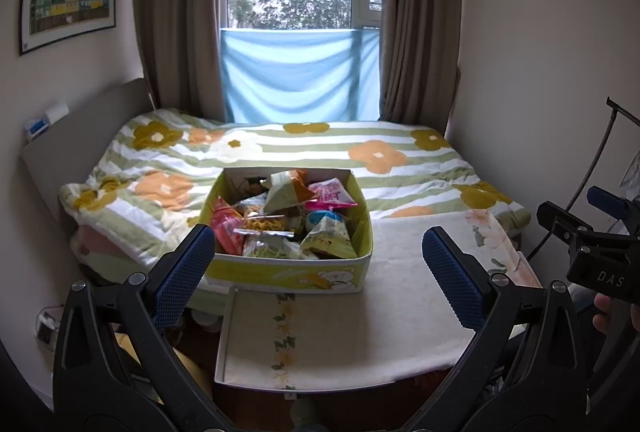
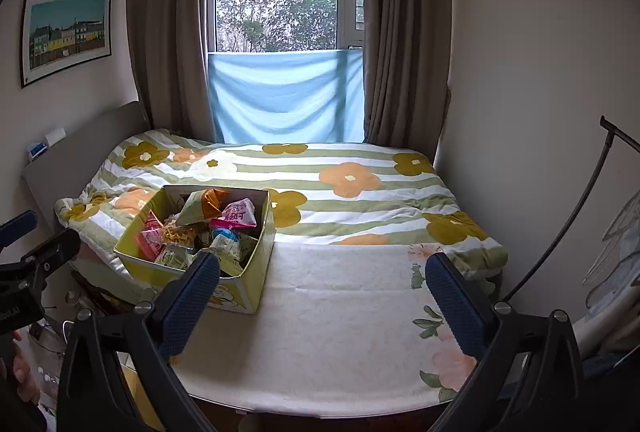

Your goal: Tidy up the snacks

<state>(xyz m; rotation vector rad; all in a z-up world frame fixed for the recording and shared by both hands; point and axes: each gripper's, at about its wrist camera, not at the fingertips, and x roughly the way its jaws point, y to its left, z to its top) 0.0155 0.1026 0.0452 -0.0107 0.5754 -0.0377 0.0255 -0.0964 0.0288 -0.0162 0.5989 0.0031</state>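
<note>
Both grippers wide, empty: left gripper (image 1: 318, 268), right gripper (image 2: 322, 296). Box (image 1: 288, 270) of snacks (image 1: 296, 216) at my 12 on the table (image 1: 400, 312), 10 from right. Bare cloth at 2 likely for sorting.

White letters "DAS" are printed on the black body of the right gripper (image 1: 600, 232), seen at the right edge of the left wrist view. Part of a white label shows on the black body of the left gripper (image 2: 24, 252), at the left edge of the right wrist view; too cut off and blurred to read. A pink snack packet (image 1: 330, 194) in the yellow box (image 1: 288, 272) carries pink printed characters, too small to make out. No other legible text, nos. or signs.
</note>
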